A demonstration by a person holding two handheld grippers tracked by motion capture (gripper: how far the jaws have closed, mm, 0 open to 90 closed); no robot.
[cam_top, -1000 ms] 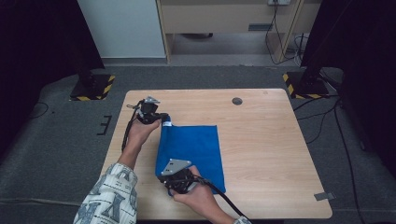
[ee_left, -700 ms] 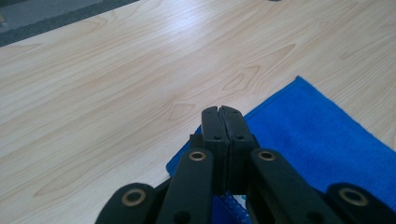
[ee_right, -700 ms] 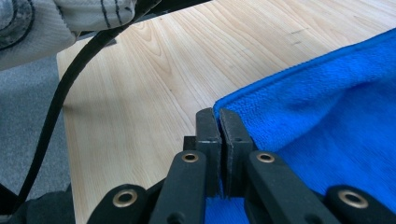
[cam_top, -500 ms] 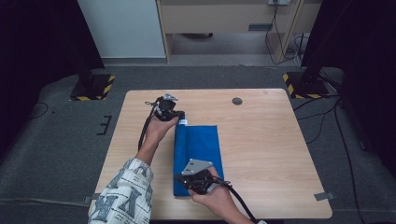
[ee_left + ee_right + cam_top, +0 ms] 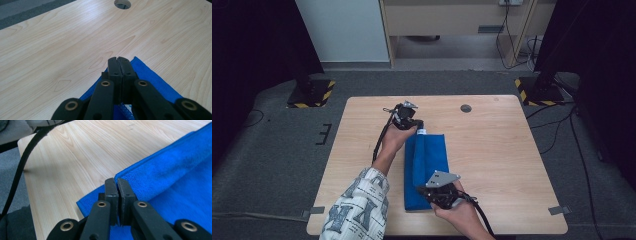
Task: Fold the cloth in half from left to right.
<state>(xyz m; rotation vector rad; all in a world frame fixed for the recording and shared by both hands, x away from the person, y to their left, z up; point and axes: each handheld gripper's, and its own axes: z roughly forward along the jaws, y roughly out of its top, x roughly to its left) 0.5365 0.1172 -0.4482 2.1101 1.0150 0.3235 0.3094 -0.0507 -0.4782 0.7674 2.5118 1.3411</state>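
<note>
Left gripper [image 5: 418, 126] seen just above centre of the high view, jaws pressed flat together on the far corner of the blue cloth [image 5: 426, 170]; in the left gripper view the same left gripper [image 5: 118, 60] shown closed tight, fabric [image 5: 150, 77] fanning out to lower right beneath the tips and a white tag peeking at the bottom edge. Right gripper [image 5: 424, 192] found low in the high view, just right of centre, clamped on the near corner of the cloth; in the right gripper view, right gripper [image 5: 116, 181] closed with barely a slit between the jaws, pinching a thick folded hem of the cloth [image 5: 175, 170] that ran off to the upper right. Cloth itself laid as a long narrow folded strip down the middle of the wooden table [image 5: 502, 150], one long edge doubled over. Judged soft, light and limp, a plush terry weave: not fragile, not slippery, but prone to sag and unfold if held at one point only. Best taken at the corners or along the stacked hem, all layers caught together, as done here. Round cable hole [image 5: 466, 108] noted toward the upper right of the tabletop, well apart from the cloth.
</note>
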